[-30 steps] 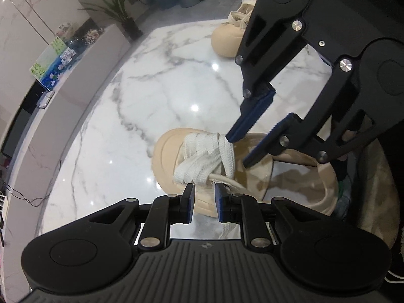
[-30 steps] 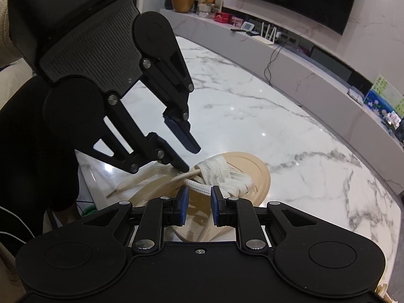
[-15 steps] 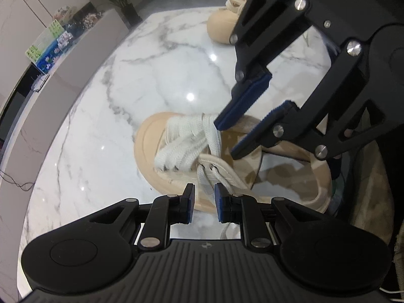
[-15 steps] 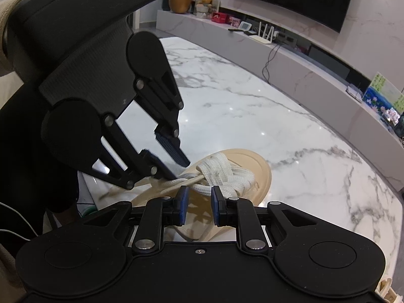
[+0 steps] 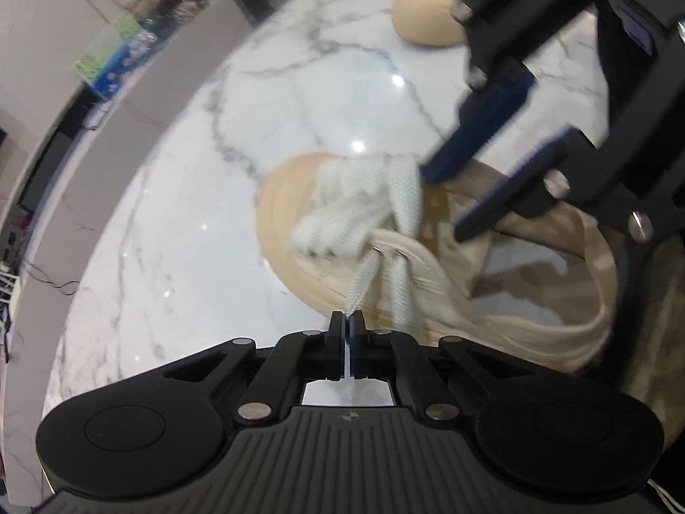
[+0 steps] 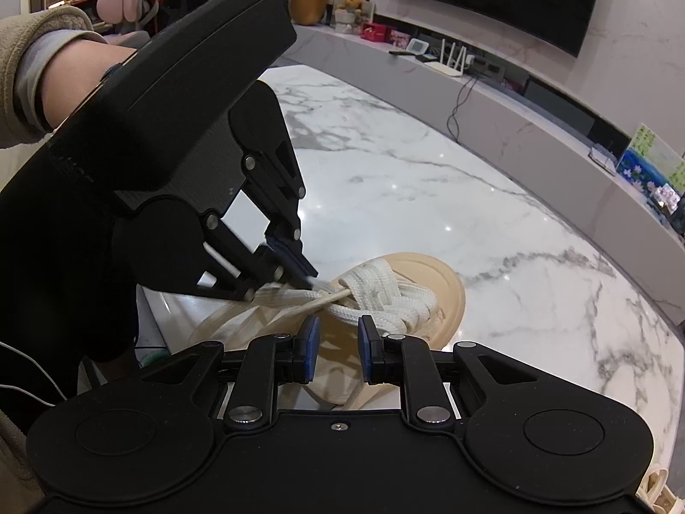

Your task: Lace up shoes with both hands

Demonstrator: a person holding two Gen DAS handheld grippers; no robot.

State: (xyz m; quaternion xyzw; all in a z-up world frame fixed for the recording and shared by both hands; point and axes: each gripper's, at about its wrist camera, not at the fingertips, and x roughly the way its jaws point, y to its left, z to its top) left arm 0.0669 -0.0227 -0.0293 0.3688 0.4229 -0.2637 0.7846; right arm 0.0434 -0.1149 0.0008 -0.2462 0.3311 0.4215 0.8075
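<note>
Left gripper (image 5: pixel 346 321): jaws just drawn together, pinching the white lace (image 5: pixel 361 282) where it leaves an eyelet on the near flank of the shoe (image 5: pixel 295 197).
Right gripper (image 6: pixel 335 340): jaws narrowly parted, nothing between them, hovering just above the shoe's laced front.
Shoe: beige, flat on the marble table (image 6: pixel 492 222), toe pointing away from the person, heel at the near table edge.
Second shoe (image 5: pixel 424 21): beige, well apart, toward the far side of the table.
Open room: bare marble to the left of the shoe in the left wrist view, and beyond the toe; a low ledge (image 6: pixel 535 128) borders the table.
Obscured: the heel lies behind the gripper bodies; the second shoe is cut off by the right gripper's linkage; the left wrist view is blurred, so eyelet count and the lace's free end cannot be made out.
Sleeve (image 6: pixel 25 68): beige, at the left gripper's rear.
</note>
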